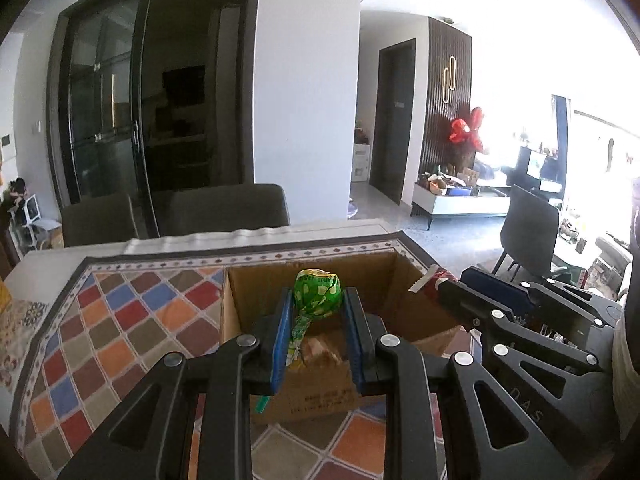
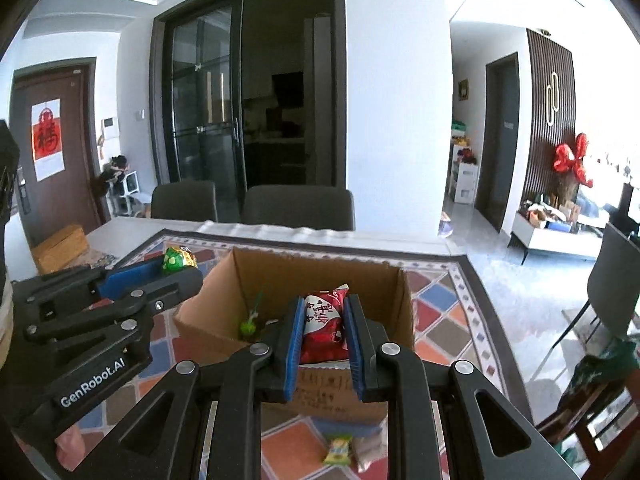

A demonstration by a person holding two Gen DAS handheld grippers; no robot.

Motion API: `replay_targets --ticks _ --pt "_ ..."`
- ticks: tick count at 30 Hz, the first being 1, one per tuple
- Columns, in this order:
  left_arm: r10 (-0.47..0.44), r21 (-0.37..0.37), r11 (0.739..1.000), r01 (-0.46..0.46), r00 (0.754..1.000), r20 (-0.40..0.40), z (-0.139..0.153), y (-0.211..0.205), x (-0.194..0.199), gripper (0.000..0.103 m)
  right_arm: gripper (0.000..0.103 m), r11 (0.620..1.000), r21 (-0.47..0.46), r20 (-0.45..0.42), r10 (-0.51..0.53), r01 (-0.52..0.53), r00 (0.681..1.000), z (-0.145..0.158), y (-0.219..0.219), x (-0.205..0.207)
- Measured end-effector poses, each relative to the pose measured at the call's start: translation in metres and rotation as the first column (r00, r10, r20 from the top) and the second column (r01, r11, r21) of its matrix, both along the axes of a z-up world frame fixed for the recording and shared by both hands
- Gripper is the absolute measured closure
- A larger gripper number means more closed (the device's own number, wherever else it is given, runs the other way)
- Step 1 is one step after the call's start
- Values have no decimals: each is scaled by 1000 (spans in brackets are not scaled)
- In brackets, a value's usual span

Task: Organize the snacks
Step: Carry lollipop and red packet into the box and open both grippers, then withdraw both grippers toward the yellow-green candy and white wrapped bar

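Your left gripper jaws clamp a green snack, your right gripper jaws a red packet, both over the cardboard box; two loose packets lie at 6 o'clock on the surface.

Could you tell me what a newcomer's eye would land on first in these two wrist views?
First, the snacks held up in front of each camera: the left tool is shut on a green lollipop, and the right tool is shut on a red snack packet. Both hang over the open cardboard box, which stands on a bright diamond-patterned tablecloth.
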State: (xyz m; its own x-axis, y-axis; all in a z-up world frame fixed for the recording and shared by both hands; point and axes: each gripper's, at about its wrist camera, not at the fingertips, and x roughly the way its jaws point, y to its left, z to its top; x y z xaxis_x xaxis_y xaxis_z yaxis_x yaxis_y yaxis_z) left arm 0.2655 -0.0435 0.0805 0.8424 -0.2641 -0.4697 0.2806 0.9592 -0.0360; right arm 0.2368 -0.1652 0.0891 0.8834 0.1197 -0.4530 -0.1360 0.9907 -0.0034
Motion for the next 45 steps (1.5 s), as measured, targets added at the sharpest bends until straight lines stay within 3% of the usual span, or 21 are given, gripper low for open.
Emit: replay_targets --ticks 7,21,22,23,24,26,27,31,35,45 --pt "-36 26 999 36 999 9 8 -7 24 77 81 1000 -7 2 -6 6 1000 11 0 22" --pt "-41 44 998 47 989 -140 -22 -11 86 77 81 999 -27 -107 -24 22 994 -4 -1 75" --pt "-32 50 998 40 990 -137 -24 -12 88 66 81 999 -27 -113 -25 22 993 -5 -1 77" --pt "-22 55 998 30 991 -134 -24 -11 88 44 81 999 -29 -119 -22 19 993 -6 0 79" --pt "-11 53 998 18 992 -122 -24 -10 87 40 80 999 -36 -121 -21 16 992 -7 0 80" --pt "2 61 998 4 995 -99 -22 -9 82 40 65 998 -60 -120 -40 33 992 -9 1 79" --pt "11 77 997 -4 996 -91 -21 -9 79 40 63 997 -65 -105 -55 48 993 -9 0 77" --pt "45 106 994 -37 997 -68 -18 -9 69 40 62 998 -52 -94 -48 43 994 -8 -4 68" --pt "63 94 994 -57 996 -66 -16 -6 58 40 57 998 -38 -90 -59 56 994 -6 -9 58" --pt "67 53 997 -64 996 -59 -12 -7 29 39 57 998 -2 -68 -66 66 995 1 -20 33"
